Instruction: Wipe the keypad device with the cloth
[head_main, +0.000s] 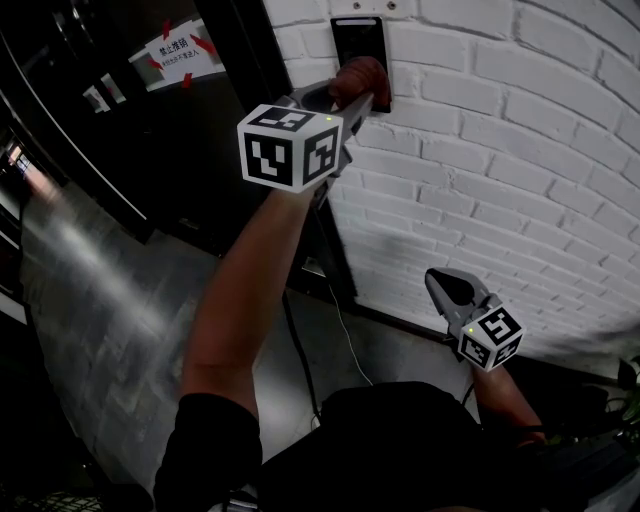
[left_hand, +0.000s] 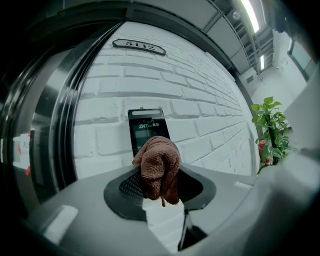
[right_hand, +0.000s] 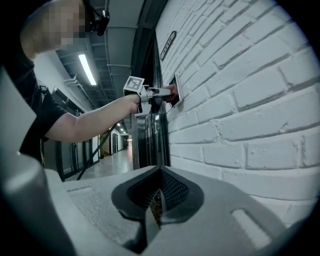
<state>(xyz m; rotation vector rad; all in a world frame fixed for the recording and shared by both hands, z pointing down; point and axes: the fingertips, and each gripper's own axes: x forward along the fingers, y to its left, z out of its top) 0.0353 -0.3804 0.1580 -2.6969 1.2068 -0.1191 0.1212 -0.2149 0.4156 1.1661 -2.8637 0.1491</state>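
Down by the body, right gripper (head_main: 442, 287) hangs idle near the brick wall (head_main: 520, 150), jaws pressed together, nothing in them. Up at arm's reach, left gripper (head_main: 345, 100) is clamped on a bunched brown cloth (left_hand: 159, 167). The wad looks pressed to the lower half of the keypad device (left_hand: 145, 125), mounted on the wall beside the dark door frame (left_hand: 65, 100). My read: wipe is under way, upper screen not yet covered. Next move needs light even pressure, sweep up the face, grip kept tight so cloth doesn't slip
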